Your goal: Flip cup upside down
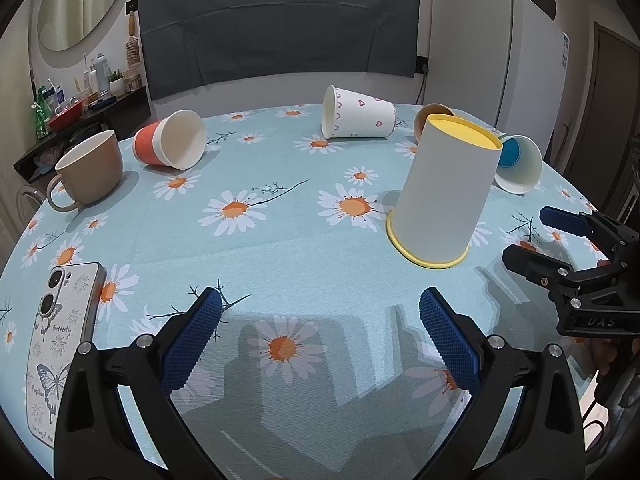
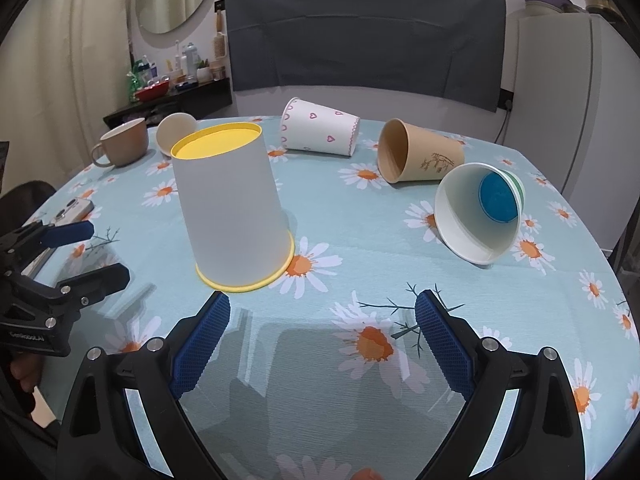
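A tall white cup with yellow rim and base (image 1: 444,192) stands upside down, mouth on the tablecloth; it also shows in the right wrist view (image 2: 232,208). My left gripper (image 1: 320,304) is open and empty, short of the cup and to its left. My right gripper (image 2: 322,308) is open and empty, just in front of the cup and a little to its right. Each gripper shows in the other's view: the right one (image 1: 528,236) at the right edge, the left one (image 2: 100,252) at the left edge.
Lying on their sides: an orange-white cup (image 1: 170,144), a heart-print cup (image 1: 360,114), a brown paper cup (image 2: 420,152), a white cup with blue bottom (image 2: 480,216). A tan mug (image 1: 90,170) stands upright. A phone (image 1: 60,336) lies at front left. The round table (image 1: 280,208) drops off all round.
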`<state>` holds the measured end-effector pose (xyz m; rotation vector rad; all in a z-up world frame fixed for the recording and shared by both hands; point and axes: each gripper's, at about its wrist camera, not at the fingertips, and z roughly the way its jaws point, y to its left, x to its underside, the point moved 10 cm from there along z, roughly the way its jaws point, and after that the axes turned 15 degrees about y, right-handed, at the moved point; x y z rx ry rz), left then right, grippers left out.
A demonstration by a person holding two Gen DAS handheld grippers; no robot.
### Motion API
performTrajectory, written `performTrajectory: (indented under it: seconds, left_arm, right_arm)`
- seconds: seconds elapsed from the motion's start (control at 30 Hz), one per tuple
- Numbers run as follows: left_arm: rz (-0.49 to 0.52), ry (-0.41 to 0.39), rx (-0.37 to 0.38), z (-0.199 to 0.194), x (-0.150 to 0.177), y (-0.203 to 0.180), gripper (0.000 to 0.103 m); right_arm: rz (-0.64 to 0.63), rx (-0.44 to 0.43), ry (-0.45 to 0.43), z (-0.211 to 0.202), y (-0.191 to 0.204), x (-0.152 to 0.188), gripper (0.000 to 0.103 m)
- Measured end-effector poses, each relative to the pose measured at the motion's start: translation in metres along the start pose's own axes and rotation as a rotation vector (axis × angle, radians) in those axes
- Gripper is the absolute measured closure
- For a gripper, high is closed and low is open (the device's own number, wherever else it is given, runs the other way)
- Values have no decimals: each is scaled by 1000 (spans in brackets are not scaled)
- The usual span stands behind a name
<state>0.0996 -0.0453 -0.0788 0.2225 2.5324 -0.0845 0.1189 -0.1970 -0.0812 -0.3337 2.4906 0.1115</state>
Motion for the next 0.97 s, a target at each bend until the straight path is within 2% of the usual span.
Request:
performTrajectory:
  seconds: [0.97]
  left_arm:
    - [33, -25, -22, -5, 0, -5, 6]
  right_arm:
    - [-4, -6, 6, 1, 2, 1, 13]
